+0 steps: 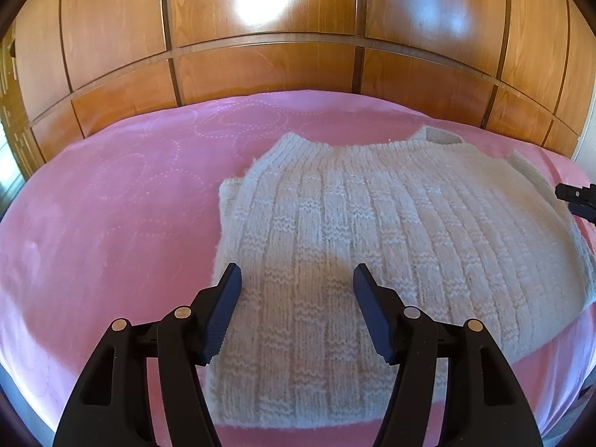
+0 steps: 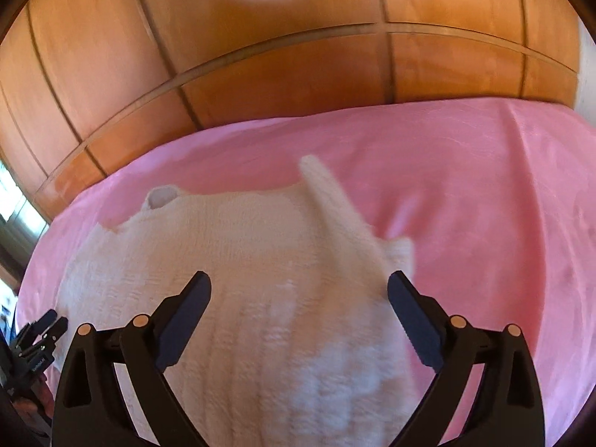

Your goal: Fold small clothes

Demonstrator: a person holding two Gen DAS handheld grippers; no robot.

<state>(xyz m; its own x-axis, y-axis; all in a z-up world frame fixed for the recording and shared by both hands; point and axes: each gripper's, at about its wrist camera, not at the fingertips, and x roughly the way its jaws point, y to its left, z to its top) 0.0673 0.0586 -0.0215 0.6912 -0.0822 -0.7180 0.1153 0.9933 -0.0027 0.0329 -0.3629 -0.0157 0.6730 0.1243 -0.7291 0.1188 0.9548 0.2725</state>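
A white knitted sweater (image 1: 372,223) lies spread flat on a pink bedspread (image 1: 111,205). My left gripper (image 1: 297,272) hovers open over its near left part, with only the knit below the jaws and nothing pinched. In the blurred right wrist view the sweater (image 2: 242,260) fills the middle, and one sleeve (image 2: 335,216) lies across its right side. Above it my right gripper (image 2: 300,279) stands wide open and holds nothing. The right gripper's tip (image 1: 575,201) shows at the right edge of the left wrist view. The left gripper (image 2: 37,335) shows at the lower left of the right wrist view.
A wooden wardrobe (image 1: 260,67) with panelled doors runs along the far side of the bed. Bare pink bedspread (image 2: 484,186) lies to the right of the sweater, and more to its left. The bed's near edge drops off at the bottom of both views.
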